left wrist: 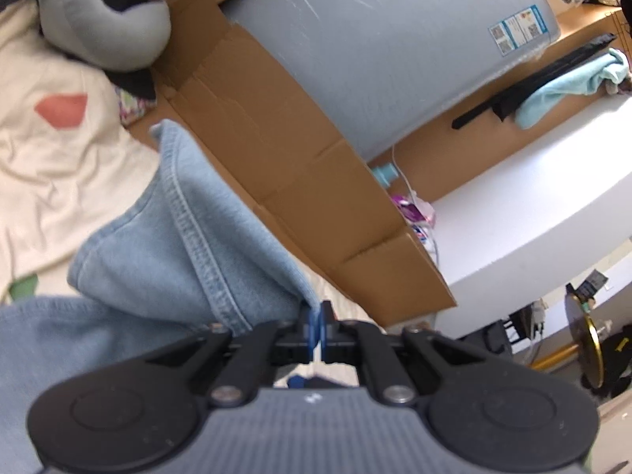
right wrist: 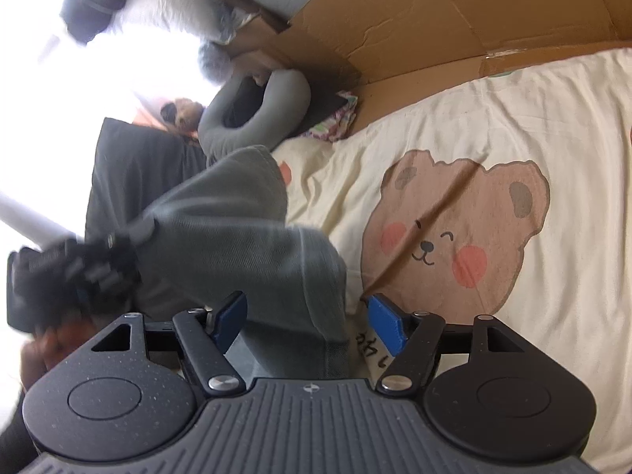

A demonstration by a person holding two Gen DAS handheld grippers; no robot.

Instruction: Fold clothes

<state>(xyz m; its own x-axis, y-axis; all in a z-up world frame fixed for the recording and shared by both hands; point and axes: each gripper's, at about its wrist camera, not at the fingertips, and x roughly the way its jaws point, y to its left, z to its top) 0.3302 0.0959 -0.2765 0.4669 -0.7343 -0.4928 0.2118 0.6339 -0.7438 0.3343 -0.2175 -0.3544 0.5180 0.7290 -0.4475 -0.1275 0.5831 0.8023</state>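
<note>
My left gripper has its blue pads pressed together on a fold of the light blue denim jeans, pinching the cloth at its hem edge. From that pinch the jeans hang and drape away over the cream bedsheet, which carries them; a stitched seam runs along the lifted leg. Toward the far edge of the bed lies a grey neck pillow, and past it brown cardboard lines the bed's side, with a pale grey mattress leaning behind it.

In the right wrist view, my left gripper shows blurred by the bed's left edge, gripping the jeans, which look grey-green here. My right gripper stands spread, its blue pads apart; the jeans' lower part sits between them, and neither pad presses on it. To the right, the bedsheet shows a brown bear print with pink cheeks.
</note>
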